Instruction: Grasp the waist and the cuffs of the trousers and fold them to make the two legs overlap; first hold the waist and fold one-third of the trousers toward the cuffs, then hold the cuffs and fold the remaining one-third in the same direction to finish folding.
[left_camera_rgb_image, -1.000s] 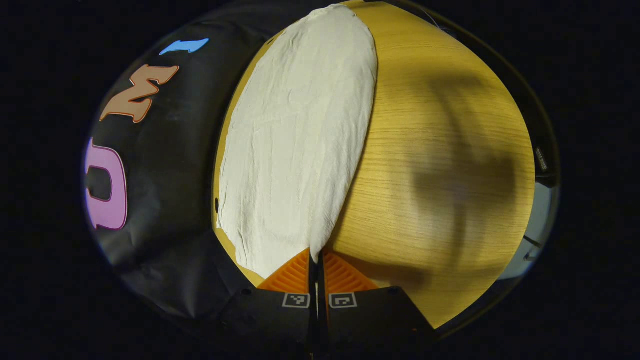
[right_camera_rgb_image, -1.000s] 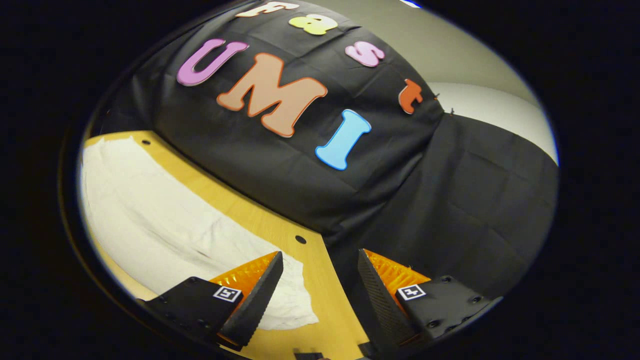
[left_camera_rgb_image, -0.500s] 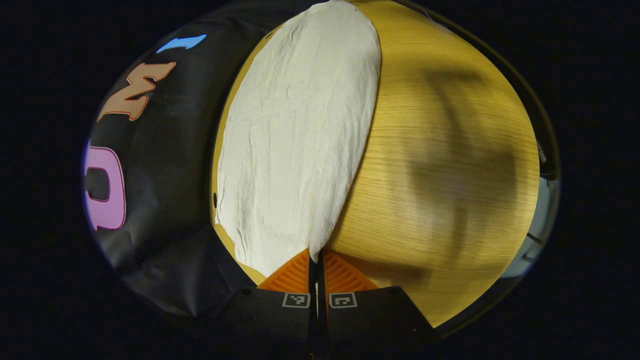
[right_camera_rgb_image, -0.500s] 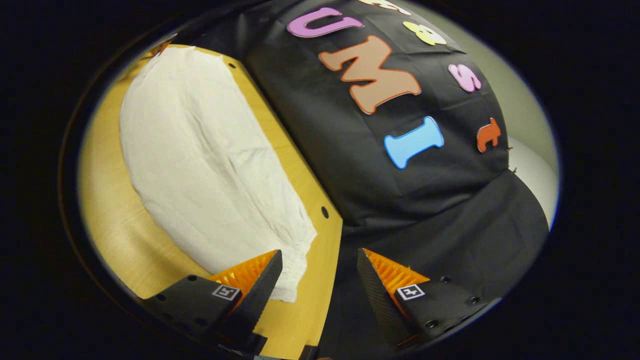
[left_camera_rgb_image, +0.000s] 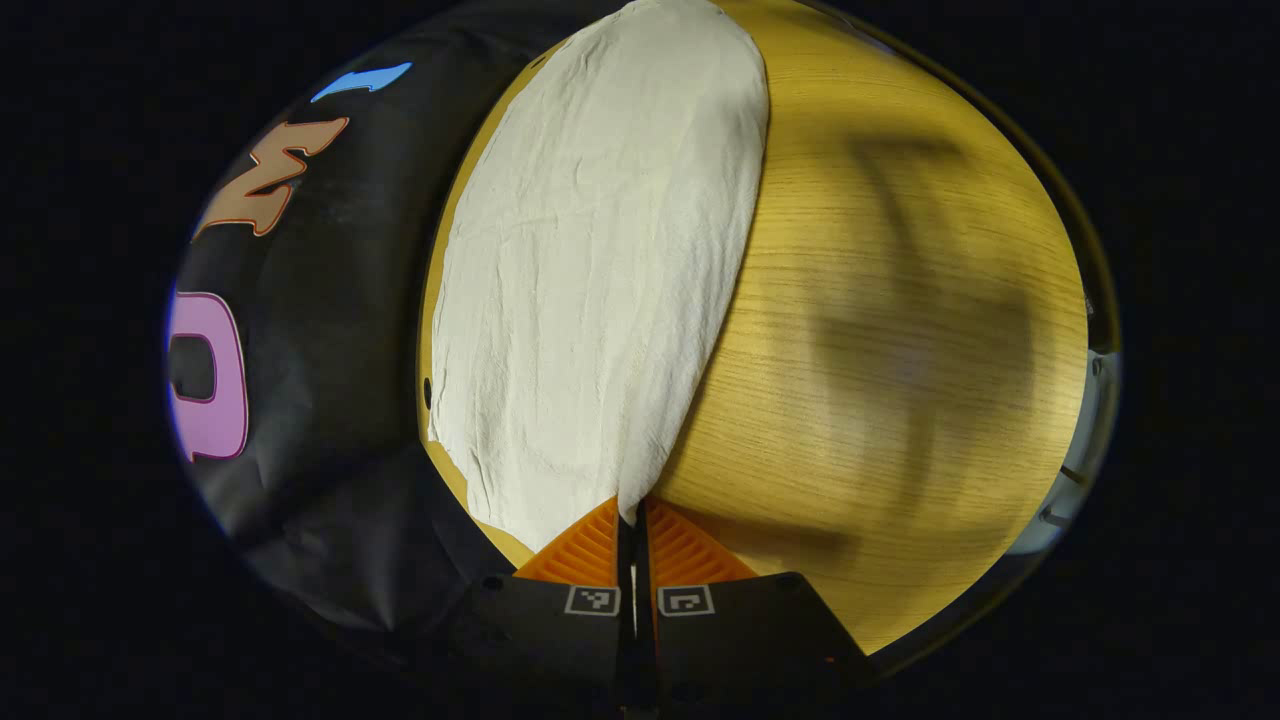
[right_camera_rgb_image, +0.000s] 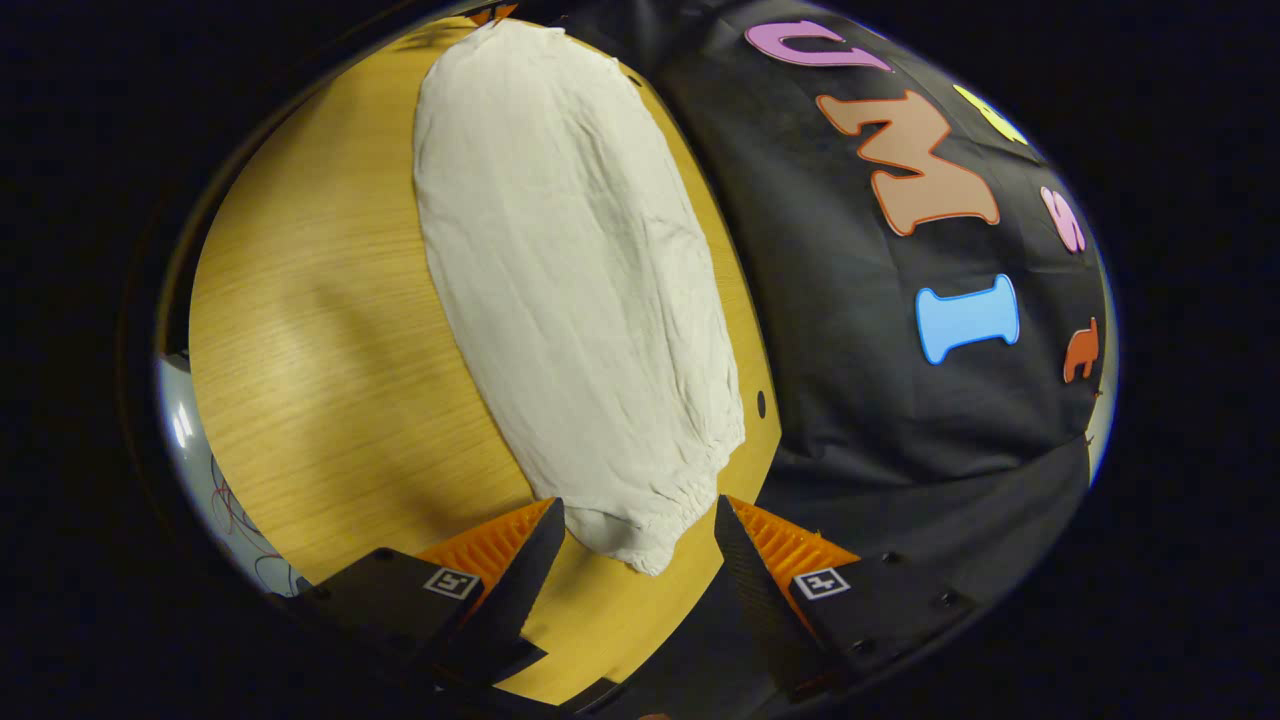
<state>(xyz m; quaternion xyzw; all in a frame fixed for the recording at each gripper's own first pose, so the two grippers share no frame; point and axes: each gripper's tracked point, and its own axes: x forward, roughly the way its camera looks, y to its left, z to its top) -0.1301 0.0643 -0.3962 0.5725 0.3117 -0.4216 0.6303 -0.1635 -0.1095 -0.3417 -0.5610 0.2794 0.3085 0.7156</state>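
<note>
- Left gripper view: the left hand-held gripper has its two fingers pressed together, clamped on the near corner of the trousers. The pale cloth runs flat from that pinched corner away across the wooden bench, lying along the bench's left edge beside the black cloth wall. A soft shadow falls on the bare wood to the right of the trousers. The gripper points low along the bench top, its fingertips right at the cloth's edge.
- Right gripper view: the right hand-held gripper has its fingers spread wide apart and holds nothing. The gathered near end of the trousers lies between the two fingertips, without clear contact on either. The trousers stretch away over the bench, close to its right edge by the black cloth wall. The gripper looks down at the cloth from above its near end.
</note>
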